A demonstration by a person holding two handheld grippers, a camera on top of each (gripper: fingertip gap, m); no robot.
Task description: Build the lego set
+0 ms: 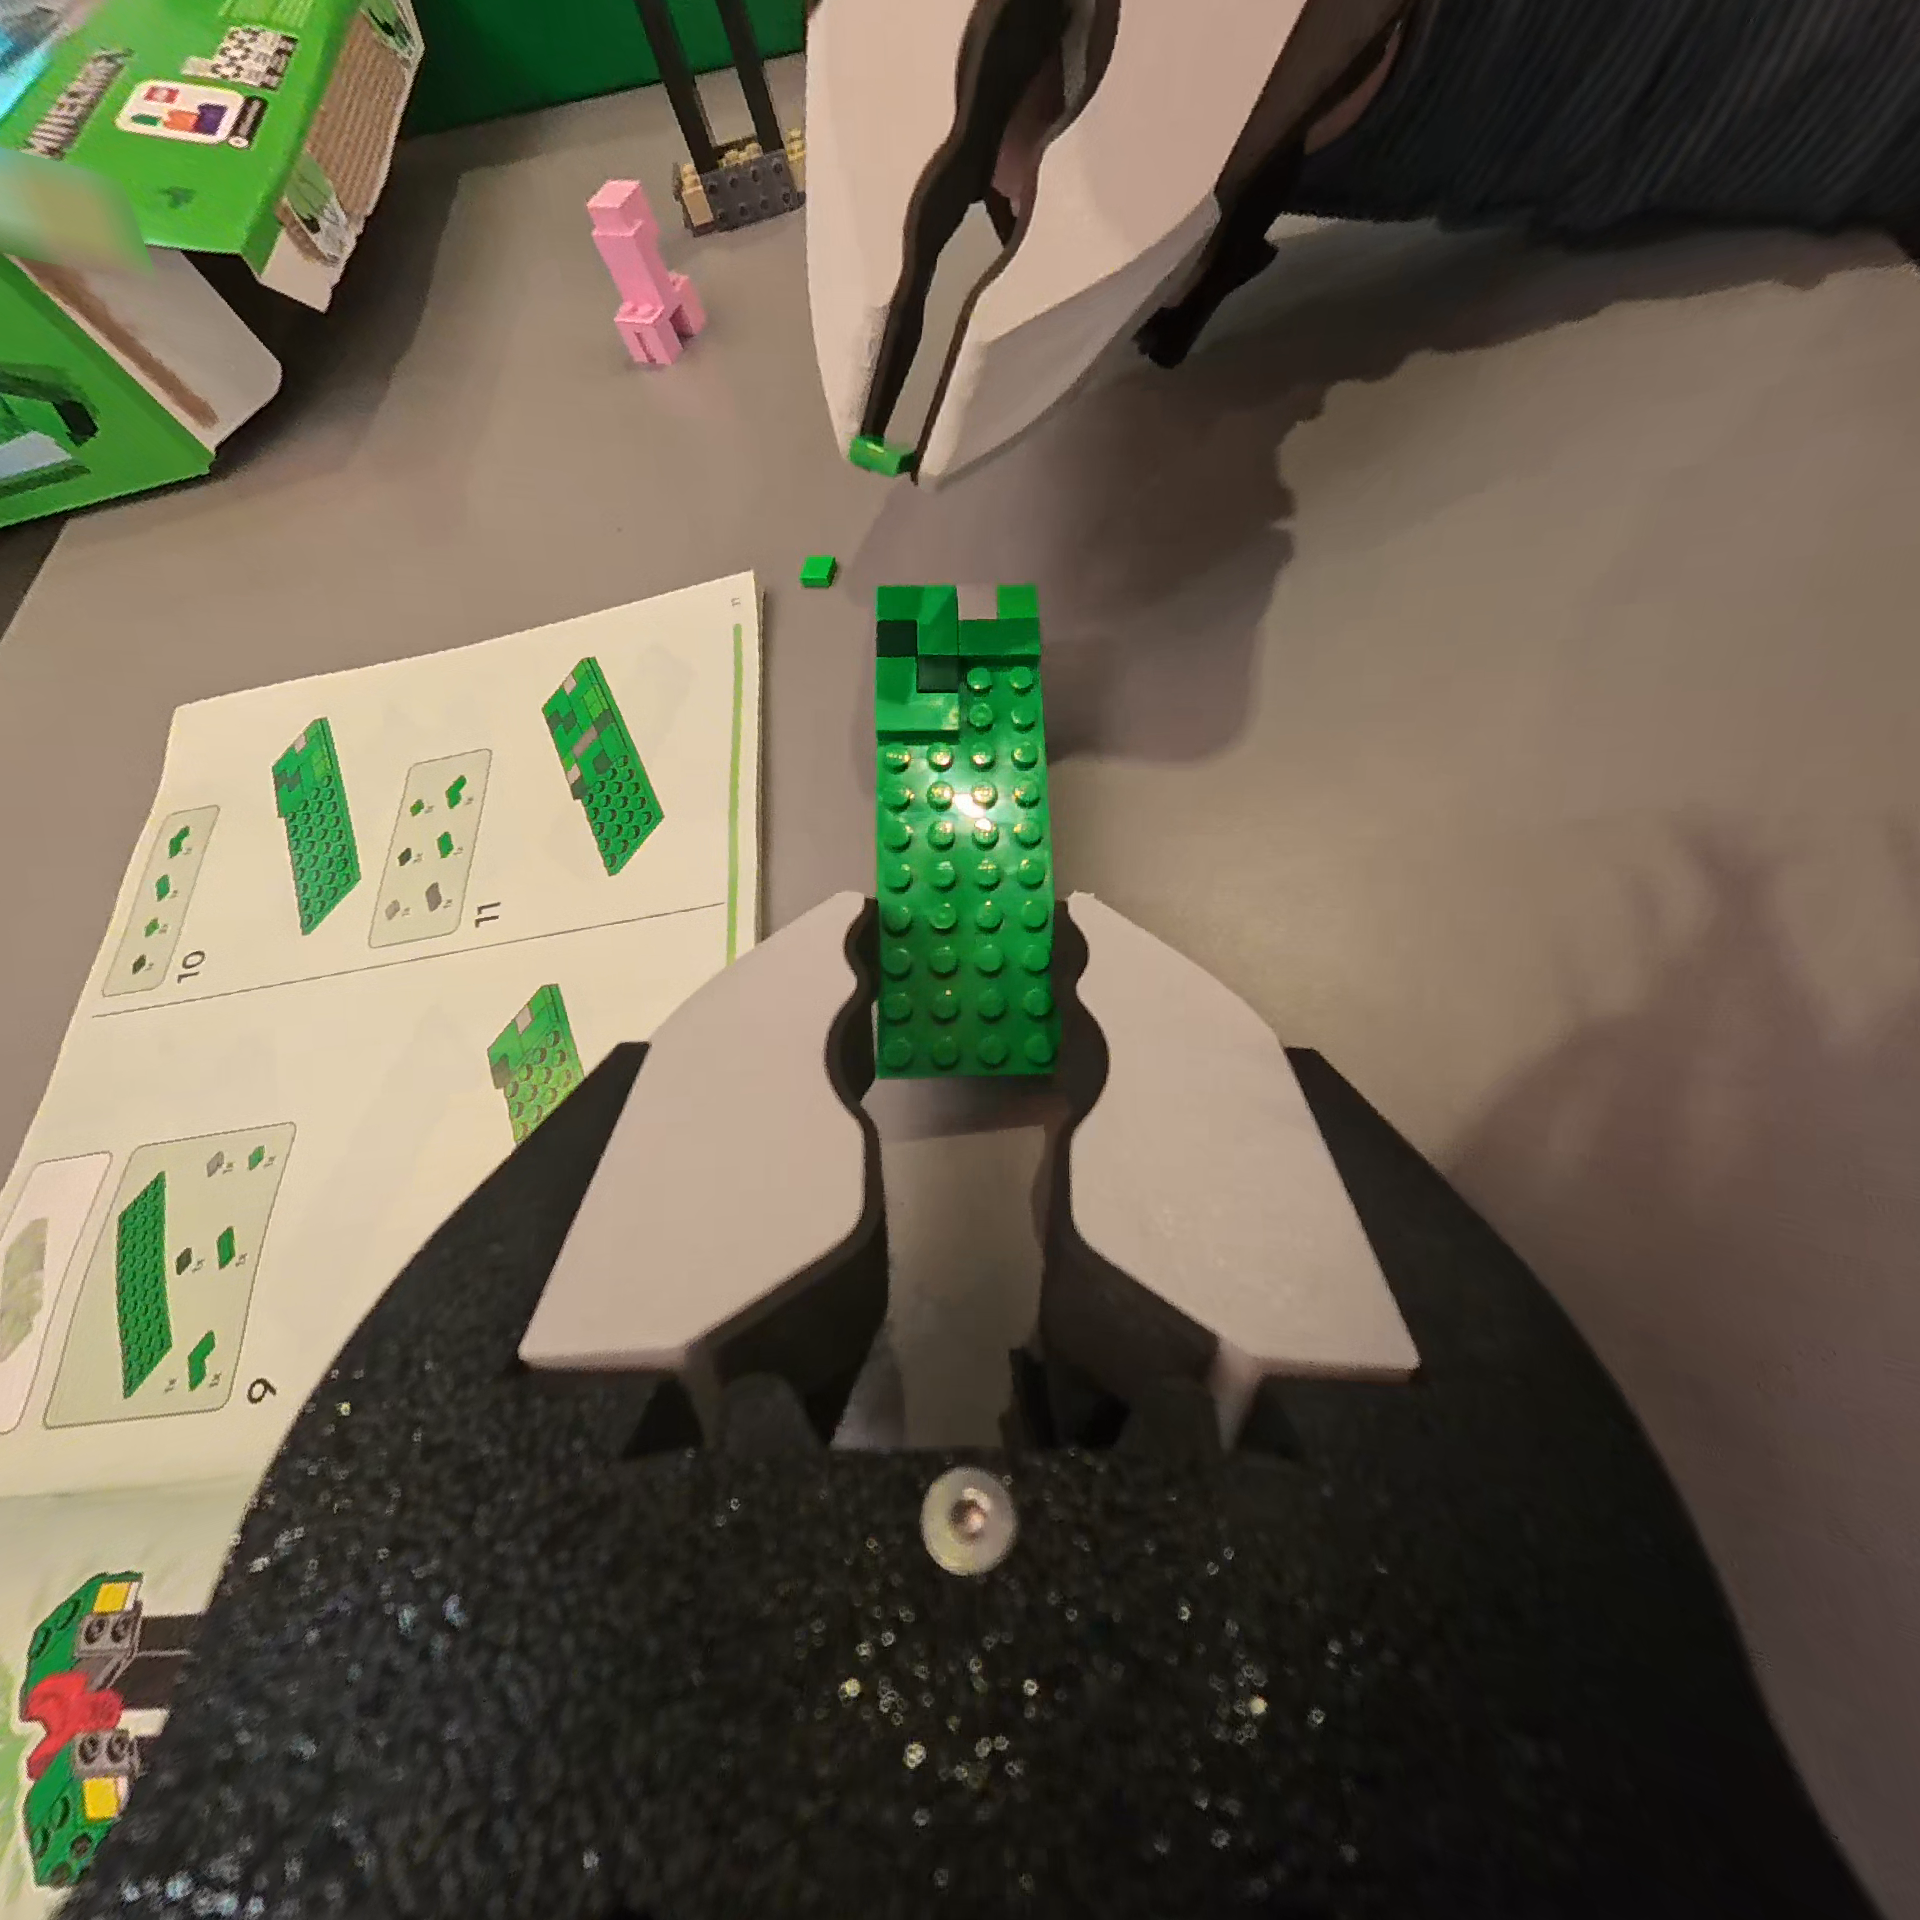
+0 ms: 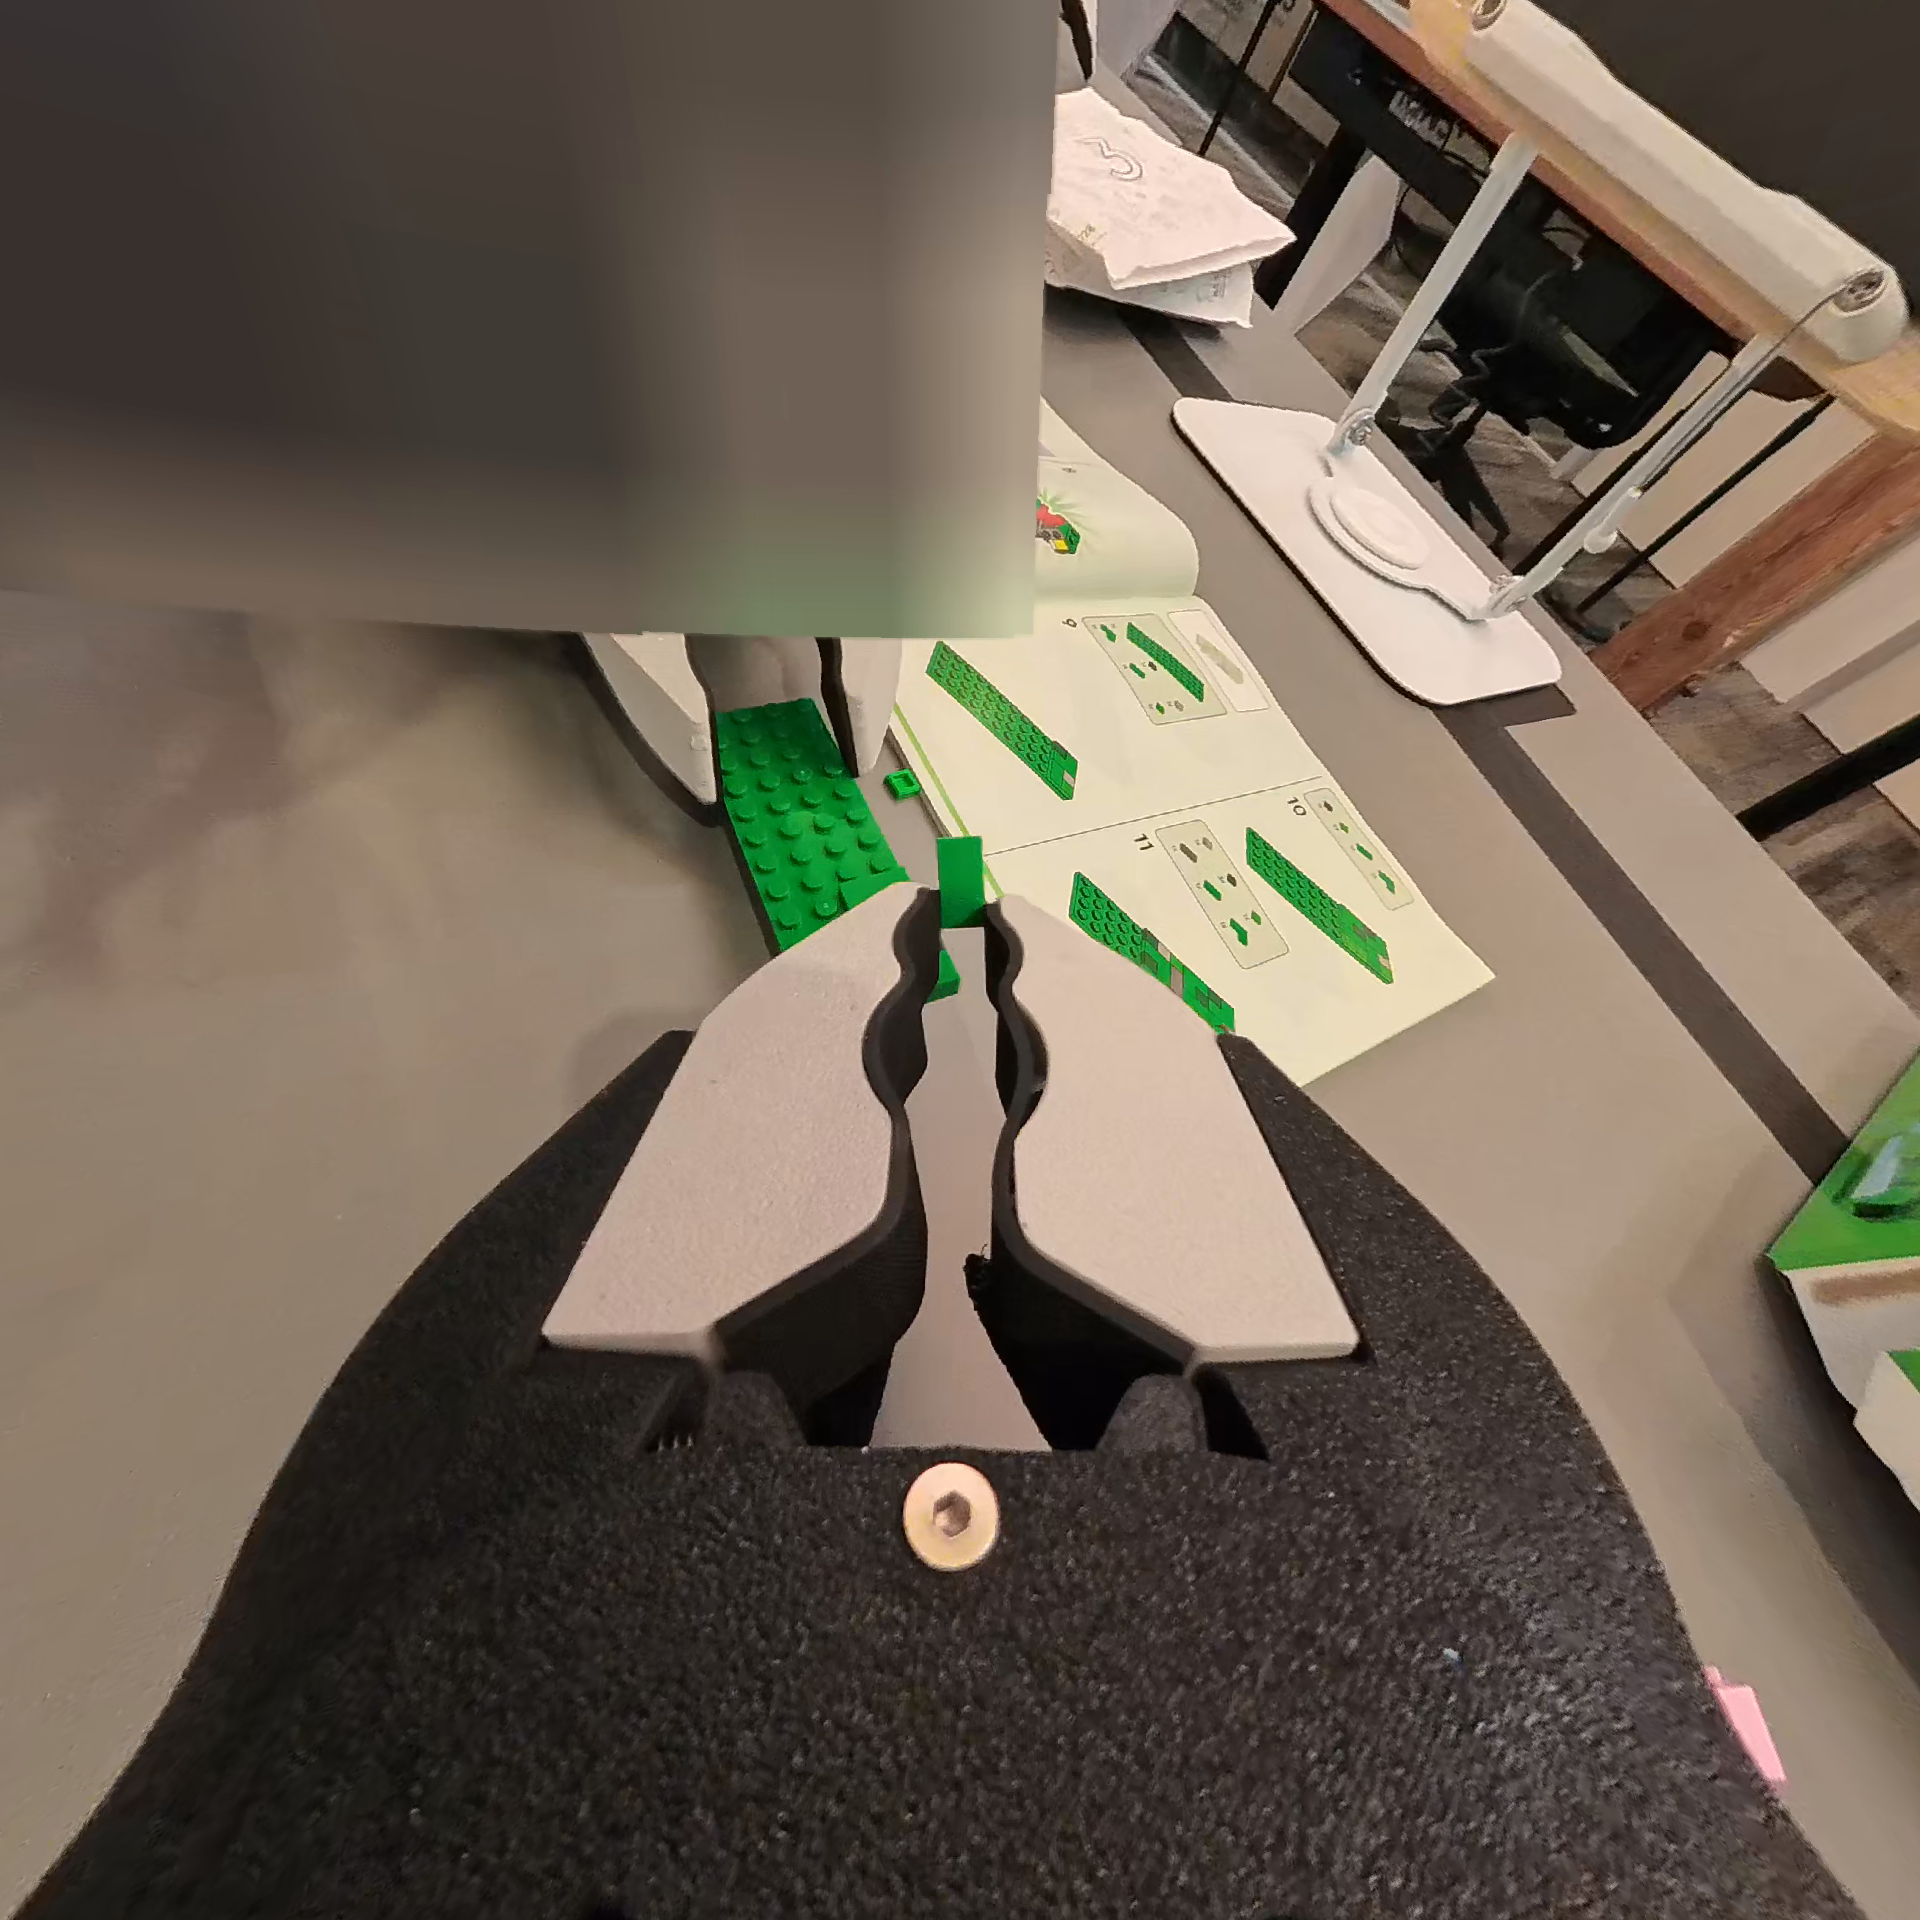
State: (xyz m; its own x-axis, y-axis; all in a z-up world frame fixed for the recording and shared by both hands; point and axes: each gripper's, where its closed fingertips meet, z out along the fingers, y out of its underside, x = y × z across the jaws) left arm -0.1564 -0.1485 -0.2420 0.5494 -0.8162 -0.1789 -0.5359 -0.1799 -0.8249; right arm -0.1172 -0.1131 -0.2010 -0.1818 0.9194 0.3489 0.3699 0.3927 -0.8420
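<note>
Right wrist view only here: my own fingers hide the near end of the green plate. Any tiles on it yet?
Observer: Yes, green, dark green and one grey tile sit on that end of the green plate.
Operator: Is my piece over it?
Observer: No, the right gripper holds the small green piece beyond that end, apart from the plate.
Operator: Anything past that?
Observer: A pink figure stands on the table.

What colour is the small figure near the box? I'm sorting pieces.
Pink figure, clearest in the left wrist view.
</note>
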